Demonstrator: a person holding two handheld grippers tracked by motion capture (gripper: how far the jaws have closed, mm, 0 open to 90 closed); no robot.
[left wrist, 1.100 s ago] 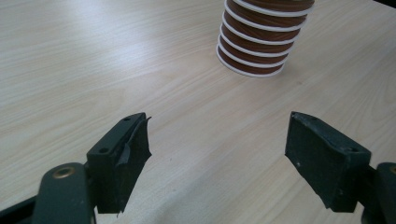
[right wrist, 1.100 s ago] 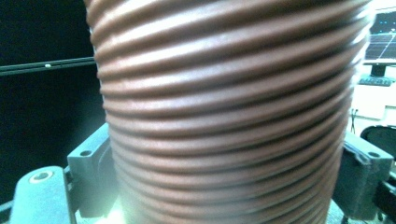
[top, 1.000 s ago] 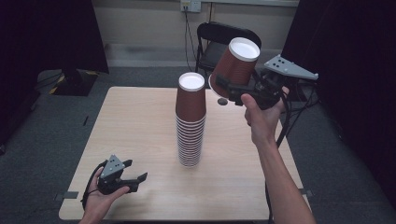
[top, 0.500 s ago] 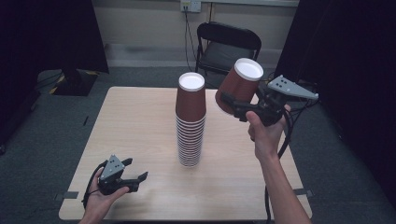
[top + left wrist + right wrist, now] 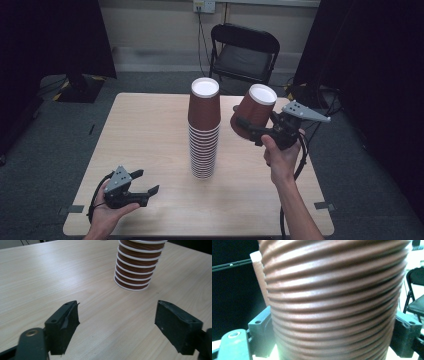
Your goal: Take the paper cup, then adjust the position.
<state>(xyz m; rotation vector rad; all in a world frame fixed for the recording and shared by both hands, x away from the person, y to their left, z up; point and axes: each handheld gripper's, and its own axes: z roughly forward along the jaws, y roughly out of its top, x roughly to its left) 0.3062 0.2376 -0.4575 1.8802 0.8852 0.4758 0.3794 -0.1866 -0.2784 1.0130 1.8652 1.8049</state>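
We've got our right gripper (image 5: 246,128) clamped on a tilted brown cup (image 5: 254,117) above the table's (image 5: 150,130) right edge beside the stack (image 5: 204,131), left gripper (image 5: 144,185) wide open, empty, near corner.

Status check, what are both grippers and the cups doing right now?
Right gripper shut on one tilted cup, above the table. Left gripper open, low near the table edge. Cup stack upright between them, nothing blocking.

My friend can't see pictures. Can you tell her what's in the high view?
A person's right gripper holds a tilted brown cup beside a tall stack of cups on a wooden table. The open left gripper rests near the front edge.
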